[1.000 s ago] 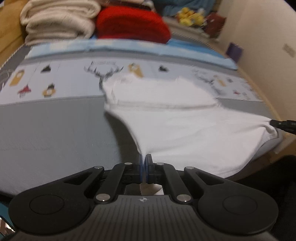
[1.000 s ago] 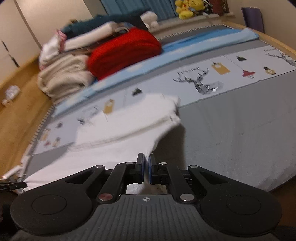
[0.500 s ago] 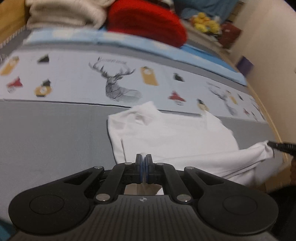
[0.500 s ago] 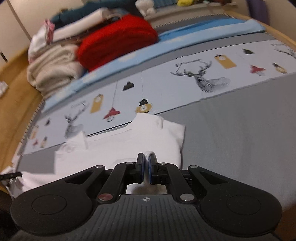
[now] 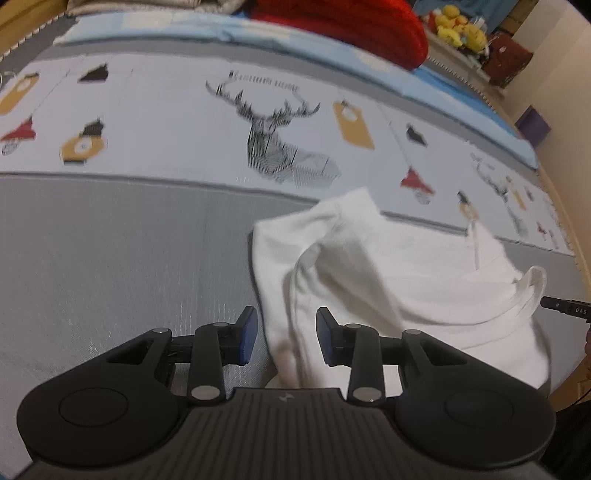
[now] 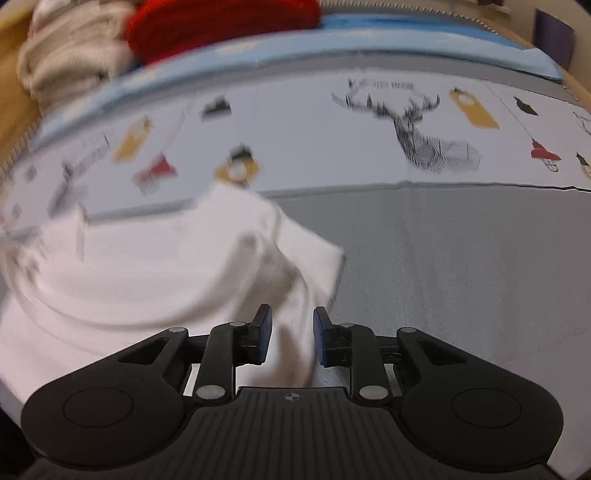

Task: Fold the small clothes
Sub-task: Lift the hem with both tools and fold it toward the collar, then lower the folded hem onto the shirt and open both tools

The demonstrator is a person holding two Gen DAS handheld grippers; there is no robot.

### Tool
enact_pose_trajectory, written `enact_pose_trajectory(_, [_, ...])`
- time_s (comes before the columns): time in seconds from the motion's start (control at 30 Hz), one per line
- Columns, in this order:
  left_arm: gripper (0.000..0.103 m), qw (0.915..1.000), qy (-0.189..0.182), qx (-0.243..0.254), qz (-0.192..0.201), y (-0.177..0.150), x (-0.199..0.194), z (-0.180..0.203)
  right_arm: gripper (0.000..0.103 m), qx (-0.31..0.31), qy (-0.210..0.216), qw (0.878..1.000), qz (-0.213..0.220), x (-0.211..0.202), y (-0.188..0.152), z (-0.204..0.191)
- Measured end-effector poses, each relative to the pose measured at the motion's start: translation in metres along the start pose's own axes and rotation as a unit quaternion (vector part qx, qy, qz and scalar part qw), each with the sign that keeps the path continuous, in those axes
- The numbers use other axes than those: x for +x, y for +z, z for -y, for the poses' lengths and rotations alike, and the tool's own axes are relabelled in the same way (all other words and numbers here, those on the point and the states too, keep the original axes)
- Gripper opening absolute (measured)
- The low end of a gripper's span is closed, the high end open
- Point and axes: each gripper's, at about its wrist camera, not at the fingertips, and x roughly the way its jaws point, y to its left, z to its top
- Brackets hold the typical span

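A small white garment (image 5: 388, 277) lies folded over on the grey mat (image 5: 110, 266), its top layer still slumping down. My left gripper (image 5: 286, 334) hovers over the garment's left edge; its jaws are opening, and the cloth between them is free of the blue pads (image 5: 248, 334). In the right wrist view the same white garment (image 6: 147, 273) looks blurred. My right gripper (image 6: 291, 338) is over the garment's right corner, jaws opening, with loose cloth between the pads (image 6: 265, 338). The right gripper's tip (image 5: 565, 306) shows at the right edge of the left wrist view.
The mat's far half is a pale printed strip with a deer head (image 5: 273, 144) and lantern pictures. Beyond it lie a red knitted pile (image 5: 343, 22), beige folded cloth (image 6: 70, 62) and yellow soft toys (image 5: 458, 29). A wooden floor edge (image 5: 580, 258) runs along the right.
Both grippers carried the garment's near edge forward and down onto the rest of it, then opened; the cloth they pinched now lies loose between the pads.
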Motion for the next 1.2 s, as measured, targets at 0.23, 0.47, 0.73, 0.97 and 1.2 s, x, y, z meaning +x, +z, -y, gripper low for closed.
enact_pose_trajectory(0.23, [0.047, 0.9987, 0.031, 0.041, 0.004, 0.016, 0.027, 0.023, 0.025, -0.072, -0.015, 0.997, 0.023, 0.017, 0.009, -0.014])
enact_pose_trajectory(0.47, [0.046, 0.9973, 0.025, 0.066, 0.020, 0.034, 0.048, 0.037, 0.025, -0.105, -0.002, 0.994, 0.043, 0.035, 0.027, -0.022])
enact_pose_trajectory(0.73, [0.004, 0.9968, 0.002, 0.069, 0.042, 0.052, 0.049, 0.033, 0.003, -0.060, 0.060, 0.995, 0.059, 0.035, 0.046, -0.011])
enact_pose_trajectory(0.97, [0.004, 0.9975, 0.023, -0.001, 0.066, 0.067, 0.050, 0.016, 0.003, 0.117, 0.032, 0.987, 0.101, 0.037, 0.070, 0.021])
enact_pose_trajectory(1.2, [0.004, 0.9944, 0.024, -0.023, 0.100, 0.075, 0.048, 0.013, 0.003, 0.121, 0.004, 0.986, 0.117, 0.042, 0.076, 0.002])
